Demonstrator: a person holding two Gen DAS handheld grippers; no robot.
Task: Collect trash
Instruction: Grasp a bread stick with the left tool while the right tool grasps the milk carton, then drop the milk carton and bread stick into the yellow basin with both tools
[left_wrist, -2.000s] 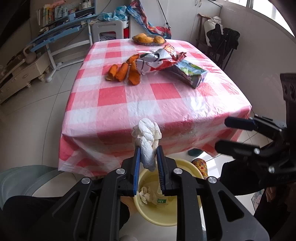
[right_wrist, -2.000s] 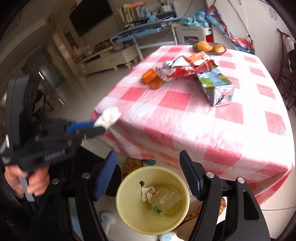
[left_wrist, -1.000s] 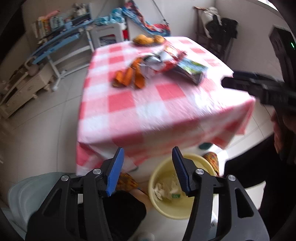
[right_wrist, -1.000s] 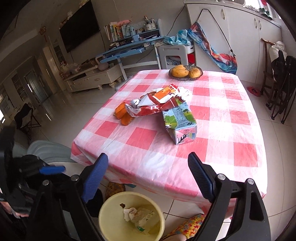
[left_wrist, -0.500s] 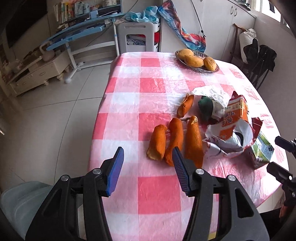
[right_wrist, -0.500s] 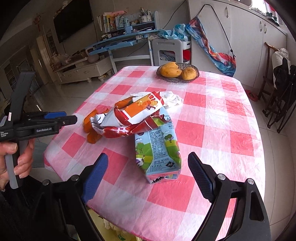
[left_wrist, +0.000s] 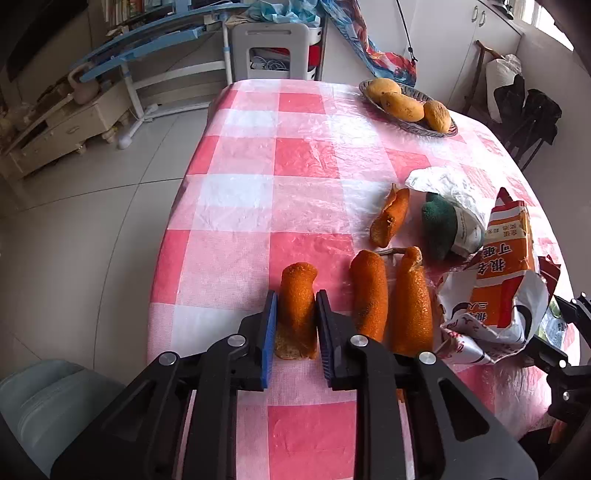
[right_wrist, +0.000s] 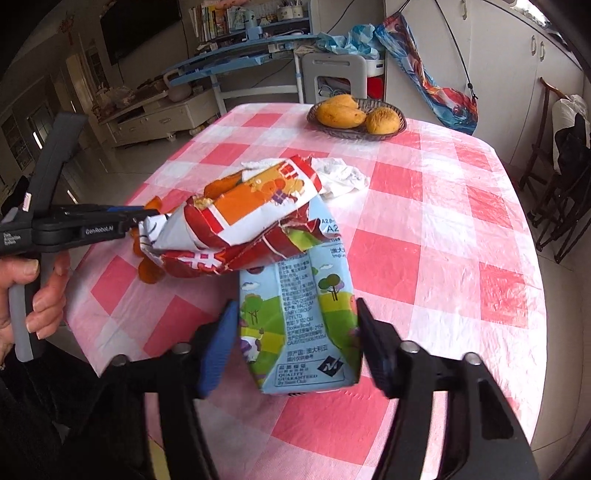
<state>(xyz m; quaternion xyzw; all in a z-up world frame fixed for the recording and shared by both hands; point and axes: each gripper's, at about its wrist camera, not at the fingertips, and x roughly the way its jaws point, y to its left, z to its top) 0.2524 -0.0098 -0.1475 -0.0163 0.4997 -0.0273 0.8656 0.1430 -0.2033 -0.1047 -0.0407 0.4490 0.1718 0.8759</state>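
On the checked tablecloth (left_wrist: 303, 155), both grippers have come up from the bin and over the table since a second ago, and each now has a piece of trash between its pads. The left gripper (left_wrist: 294, 325) has just been closing, and its blue pads pinch the nearest orange peel (left_wrist: 297, 295), leftmost of three lying side by side. The right gripper (right_wrist: 295, 339) has also just been closing; the milk carton (right_wrist: 299, 325) lies between its jaws, the pads at its sides, so I judge it gripped. A torn snack bag (right_wrist: 240, 221) rests across the carton's far end, which could drag along on the lift. Both pickups look ready to carry to the bin, which is out of view now. The fruit bowl (right_wrist: 400, 129) sits well apart.
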